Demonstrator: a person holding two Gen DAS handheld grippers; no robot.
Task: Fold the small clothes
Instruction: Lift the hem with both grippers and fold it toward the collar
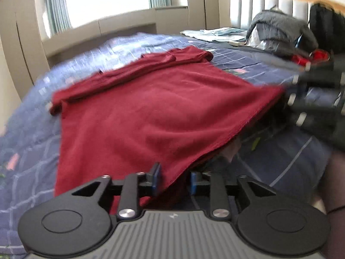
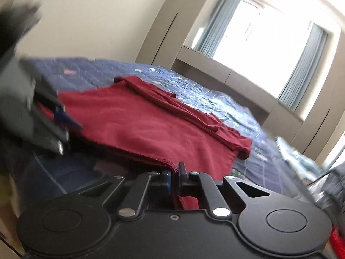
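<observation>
A dark red shirt (image 1: 155,108) lies spread on the blue quilted bed (image 1: 90,56), its sleeves folded in at the far end. My left gripper (image 1: 175,178) is shut on the shirt's near hem corner and holds it lifted off the bed. My right gripper (image 2: 175,178) is shut on the other hem corner of the shirt (image 2: 140,125), also raised. The right gripper shows blurred at the right of the left wrist view (image 1: 286,103). The left gripper shows blurred at the left of the right wrist view (image 2: 62,116).
A grey jacket (image 1: 280,32), a black bag (image 1: 325,26) and a red item (image 1: 319,56) sit by the padded headboard (image 1: 258,6). Pale folded cloth (image 1: 215,33) lies at the bed's far side. Beige cabinets (image 2: 215,69) and a bright window (image 2: 269,28) stand beyond the bed.
</observation>
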